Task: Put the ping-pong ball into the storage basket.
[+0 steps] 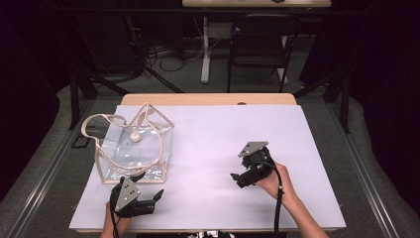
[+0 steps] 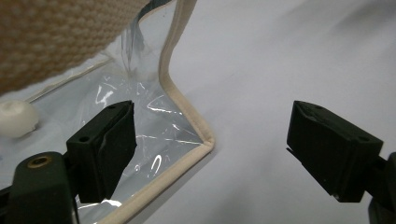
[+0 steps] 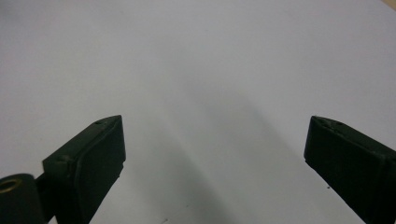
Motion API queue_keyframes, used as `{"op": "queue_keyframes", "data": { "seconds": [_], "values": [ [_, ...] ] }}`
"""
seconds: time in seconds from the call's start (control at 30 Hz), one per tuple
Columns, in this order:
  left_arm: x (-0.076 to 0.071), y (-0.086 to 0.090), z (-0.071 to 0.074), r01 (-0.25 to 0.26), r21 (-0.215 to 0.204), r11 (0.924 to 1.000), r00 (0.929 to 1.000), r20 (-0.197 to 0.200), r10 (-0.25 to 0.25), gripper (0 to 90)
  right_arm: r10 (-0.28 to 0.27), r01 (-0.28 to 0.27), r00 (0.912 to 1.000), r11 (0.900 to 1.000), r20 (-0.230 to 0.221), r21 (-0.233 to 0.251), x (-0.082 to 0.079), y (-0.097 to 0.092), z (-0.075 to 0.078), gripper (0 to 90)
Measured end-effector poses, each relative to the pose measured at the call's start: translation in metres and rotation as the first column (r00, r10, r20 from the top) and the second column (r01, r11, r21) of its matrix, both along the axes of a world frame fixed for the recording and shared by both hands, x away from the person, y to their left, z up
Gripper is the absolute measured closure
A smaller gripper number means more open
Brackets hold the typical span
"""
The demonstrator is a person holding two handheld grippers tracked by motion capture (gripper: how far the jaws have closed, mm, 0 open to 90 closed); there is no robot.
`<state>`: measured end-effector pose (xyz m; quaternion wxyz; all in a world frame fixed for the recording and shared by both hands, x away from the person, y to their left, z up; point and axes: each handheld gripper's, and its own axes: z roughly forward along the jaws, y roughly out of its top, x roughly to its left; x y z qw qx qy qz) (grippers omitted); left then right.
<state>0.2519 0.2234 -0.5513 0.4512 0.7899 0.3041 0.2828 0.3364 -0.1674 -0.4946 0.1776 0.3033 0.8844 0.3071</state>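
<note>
Step in hand, as I read it: approach to the clear plastic tote bag with beige fabric trim and looped handles [image 1: 132,146]. Nothing gripped yet.

Left gripper [image 1: 157,196]: jaws spread wide, empty. It sits just short of the bag's near edge, bag ahead of it and slightly to its left. In the left gripper view the bag's trimmed corner [image 2: 205,140] lies between the jaws, closer to the left one; that jaw overlaps the clear panel in the picture, but I can't tell if it touches. A woven beige strap [image 2: 51,37] hangs close over the camera at upper left.

Right gripper [image 1: 234,175]: jaws also spread, empty, held above the bare white table cover [image 3: 196,70], well apart from the bag, which is off beyond its jaw tips.

Bag itself: lying flat-ish on the cover, mouth partly propped open, handles flopped outward on the far side. Panels are thin and creased, glare on the folds. A small off-white round object [image 1: 134,137], probably a snap or bead, sits on or inside it; can't tell which.

Next move, my guess: left closes on the beige corner trim, not the clear film, which is slippery and would crumple. The right has to cross over to reach the bag.
</note>
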Motion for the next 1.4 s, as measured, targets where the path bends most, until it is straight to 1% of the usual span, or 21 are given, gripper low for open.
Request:
{"op": "queue_keyframes", "data": {
  "seconds": [0.13, 0.7, 0.8, 0.97, 1.3, 1.4],
  "values": [
    [0.000, 0.000, 0.000, 0.001, 0.001, 1.0000, 1.0000, 0.001, -0.001, 16.0, -0.015, 0.015, 0.9999, 0.9999, -0.004, -0.007, -0.004, -0.006, -0.005, 4.9],
    [0.000, 0.000, 0.000, 0.001, 0.005, 1.0000, 1.0000, -0.002, -0.001, 16.1, -0.075, 0.075, 0.9972, 0.9972, -0.002, 0.006, -0.019, -0.031, -0.020, 4.9],
    [0.000, 0.000, 0.000, 0.000, 0.006, 1.0000, 1.0000, -0.001, 0.000, 16.0, -0.085, 0.086, 0.9963, 0.9962, -0.005, 0.014, -0.022, -0.033, -0.023, 4.9],
    [0.000, 0.000, 0.000, 0.000, 0.005, 1.0000, 1.0000, -0.003, 0.000, 16.1, -0.096, 0.096, 0.9954, 0.9954, 0.000, 0.010, -0.026, -0.037, -0.026, 4.9],
    [0.000, 0.000, 0.000, 0.001, 0.007, 1.0000, 1.0000, -0.003, -0.001, 16.1, -0.135, 0.135, 0.9907, 0.9906, 0.015, 0.025, -0.037, -0.049, -0.032, 4.7],
    [0.000, 0.000, 0.000, 0.000, 0.007, 1.0000, 1.0000, -0.003, 0.000, 16.1, -0.142, 0.141, 0.9899, 0.9896, 0.010, 0.025, -0.040, -0.052, -0.036, 4.6]
  ]
}}
